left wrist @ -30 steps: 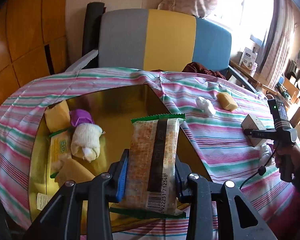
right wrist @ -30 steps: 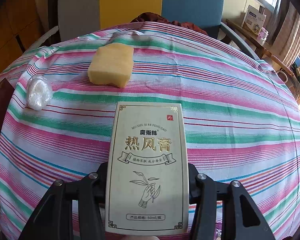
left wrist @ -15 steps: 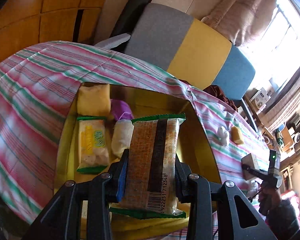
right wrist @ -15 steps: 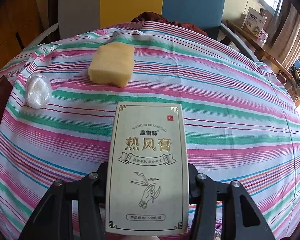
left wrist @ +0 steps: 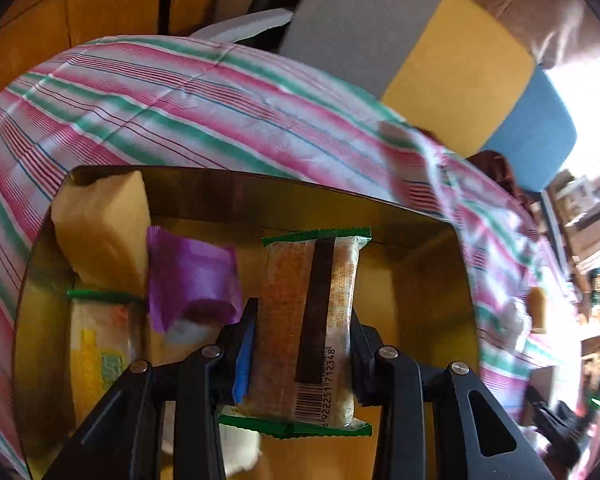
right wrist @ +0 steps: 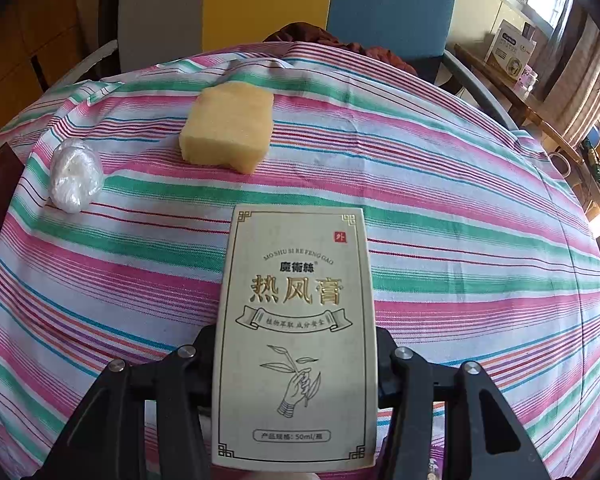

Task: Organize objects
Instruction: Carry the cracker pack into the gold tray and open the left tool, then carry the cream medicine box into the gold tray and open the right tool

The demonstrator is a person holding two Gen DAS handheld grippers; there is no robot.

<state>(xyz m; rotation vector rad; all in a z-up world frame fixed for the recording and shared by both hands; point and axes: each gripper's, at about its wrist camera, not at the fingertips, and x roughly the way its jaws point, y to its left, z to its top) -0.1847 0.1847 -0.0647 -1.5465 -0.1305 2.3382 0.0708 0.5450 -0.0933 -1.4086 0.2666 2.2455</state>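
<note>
Directly beneath the left hand-held gripper (left wrist: 301,332) lies the open box (left wrist: 431,248), its gold-lined floor bare on the side under the jaws, so the coming move is judged to be a short descent and release. That gripper is pinching one snack bar packet (left wrist: 307,320), a green-edged clear wrapper with a barcode, the pads pressing on its two long sides; the packet's long axis runs straight ahead along the fingers, toward the far wall of the box. Left of it inside the box sit one yellow sponge block (left wrist: 104,232) in the far corner, one purple wrapper (left wrist: 192,276) beside it, and one further green-edged packet (left wrist: 100,344) along the left wall; a pale item below the jaws is too hidden to identify. The left hand is the nearer one to the box. The right hand-held gripper (right wrist: 296,360) holds one cream carton (right wrist: 296,332) printed with gold characters, clamped across its width, long axis also pointing ahead, over the striped surface (right wrist: 459,216). On the cloth ahead of it remain one yellow sponge (right wrist: 228,128) and, to its left and well apart, one white crumpled plastic wad (right wrist: 74,176). A dark edge at the left margin of the right wrist view is probably the box, so the carton's destination lies to that gripper's left.
</note>
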